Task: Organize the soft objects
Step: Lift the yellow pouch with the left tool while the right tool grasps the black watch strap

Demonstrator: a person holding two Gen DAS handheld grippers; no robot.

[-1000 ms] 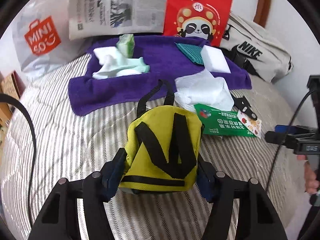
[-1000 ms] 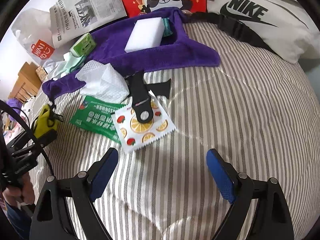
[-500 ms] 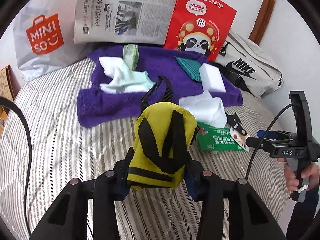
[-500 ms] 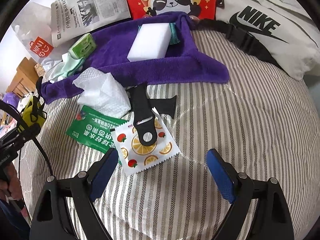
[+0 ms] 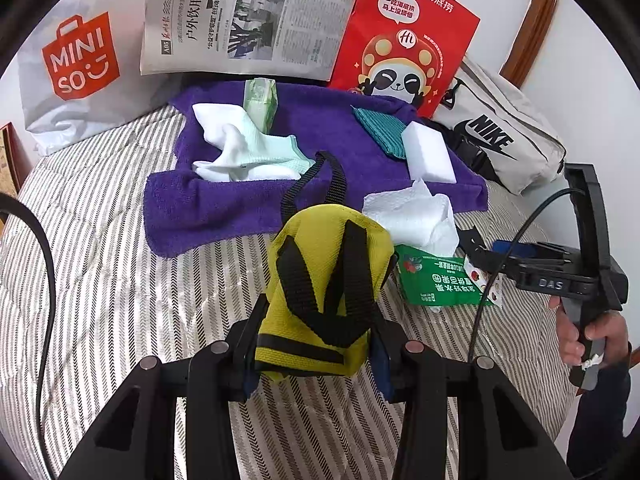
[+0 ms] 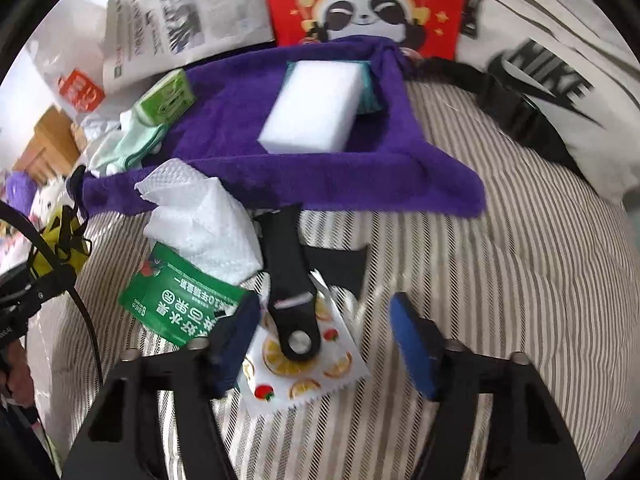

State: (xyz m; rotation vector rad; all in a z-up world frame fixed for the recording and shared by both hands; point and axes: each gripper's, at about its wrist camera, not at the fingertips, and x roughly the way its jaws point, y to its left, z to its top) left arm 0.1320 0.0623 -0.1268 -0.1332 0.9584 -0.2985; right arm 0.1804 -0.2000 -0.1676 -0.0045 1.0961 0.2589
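My left gripper (image 5: 316, 360) is shut on a yellow pouch (image 5: 324, 280) with black straps, held a little above the striped bed cover. Beyond it a purple towel (image 5: 224, 200) carries white and mint socks (image 5: 248, 152), a white sponge (image 5: 428, 152) and a teal cloth (image 5: 380, 128). My right gripper (image 6: 324, 344) points down, its jaws closing. Between them lie a black strap (image 6: 288, 280) with a metal stud and a fruit-print sachet (image 6: 304, 376); the left pad is close to the sachet, the right pad stands clear. A crumpled white paper towel (image 6: 200, 220) lies beside the strap.
A green sachet (image 6: 180, 300) lies left of the right gripper, and a green tissue pack (image 6: 164, 98) on the towel. A Miniso bag (image 5: 80, 64), a newspaper (image 5: 248, 20), a red panda bag (image 5: 404, 36) and a Nike bag (image 5: 500, 136) line the back.
The left jaws closed in on the yellow pouch and raised it off the cover. The right gripper moved closer over the black strap and its jaws narrowed.
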